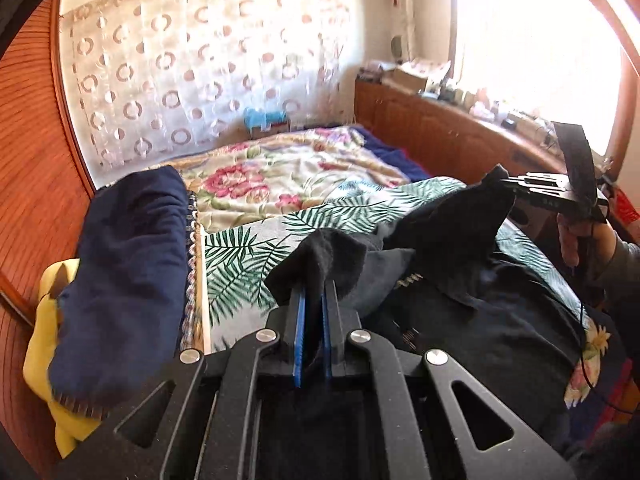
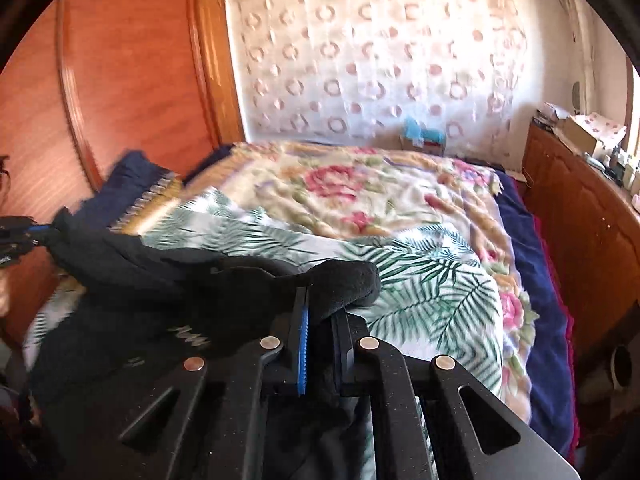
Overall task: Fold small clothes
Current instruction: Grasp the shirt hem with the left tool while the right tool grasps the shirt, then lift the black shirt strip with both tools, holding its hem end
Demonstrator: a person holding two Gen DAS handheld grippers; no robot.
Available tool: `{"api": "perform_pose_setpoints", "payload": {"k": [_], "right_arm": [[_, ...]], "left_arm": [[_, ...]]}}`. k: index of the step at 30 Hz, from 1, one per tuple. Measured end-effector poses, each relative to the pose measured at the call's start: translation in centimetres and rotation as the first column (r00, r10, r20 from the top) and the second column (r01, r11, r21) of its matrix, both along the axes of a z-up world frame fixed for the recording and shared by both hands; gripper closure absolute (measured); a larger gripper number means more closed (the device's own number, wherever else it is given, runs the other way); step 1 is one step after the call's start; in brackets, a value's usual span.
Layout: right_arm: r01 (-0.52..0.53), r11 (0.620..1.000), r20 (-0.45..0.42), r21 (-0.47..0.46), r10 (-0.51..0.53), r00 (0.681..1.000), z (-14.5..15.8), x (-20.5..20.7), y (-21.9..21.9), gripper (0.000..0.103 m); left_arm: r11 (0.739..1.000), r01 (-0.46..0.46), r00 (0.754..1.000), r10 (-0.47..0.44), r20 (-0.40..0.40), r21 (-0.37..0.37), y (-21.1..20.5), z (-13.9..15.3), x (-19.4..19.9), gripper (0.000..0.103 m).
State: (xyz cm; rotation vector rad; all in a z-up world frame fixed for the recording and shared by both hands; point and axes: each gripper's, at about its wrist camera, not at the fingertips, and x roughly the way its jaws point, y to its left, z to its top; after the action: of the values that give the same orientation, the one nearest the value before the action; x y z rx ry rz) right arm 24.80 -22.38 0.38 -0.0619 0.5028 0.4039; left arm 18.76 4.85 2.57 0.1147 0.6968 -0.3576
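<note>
A black garment [image 1: 460, 272] lies over the bed's palm-leaf sheet [image 1: 256, 248], lifted at two corners. My left gripper [image 1: 314, 292] is shut on one corner, cloth bunched between its blue pads. My right gripper [image 1: 516, 186] shows at the right of the left wrist view, shut on the other raised corner. In the right wrist view my right gripper [image 2: 322, 300] pinches a fold of the black garment [image 2: 160, 280], and my left gripper [image 2: 38, 236] holds the far corner at the left edge.
A floral blanket [image 1: 280, 172] covers the far bed. A navy cloth [image 1: 128, 264] over a yellow one [image 1: 44, 356] lies at left by the wooden wardrobe [image 2: 120, 80]. A wooden cabinet [image 1: 440, 132] with clutter runs along the right under the window.
</note>
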Motion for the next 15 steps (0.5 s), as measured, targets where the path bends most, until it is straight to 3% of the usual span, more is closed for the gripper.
{"api": "perform_pose_setpoints", "payload": {"k": [7,12,15], "right_arm": [[-0.028,0.999,0.022,0.034,0.027,0.999,0.1,-12.0,-2.6,0.094],[-0.034,0.996,-0.033,0.08,0.036,0.999,-2.4,-19.5,-4.8,0.095],[-0.024,0.996,-0.05,0.08,0.028,0.998,-3.3,-22.0,-5.4,0.095]], "left_arm": [[0.995,-0.03,0.998,0.035,0.052,-0.098,3.1,0.9,-10.2,0.095],[0.973,-0.073,0.997,0.079,0.021,-0.217,4.5,-2.3,-15.9,0.095],[0.969,-0.093,0.995,0.098,0.007,-0.23,4.8,-3.9,-17.7,0.096]]}}
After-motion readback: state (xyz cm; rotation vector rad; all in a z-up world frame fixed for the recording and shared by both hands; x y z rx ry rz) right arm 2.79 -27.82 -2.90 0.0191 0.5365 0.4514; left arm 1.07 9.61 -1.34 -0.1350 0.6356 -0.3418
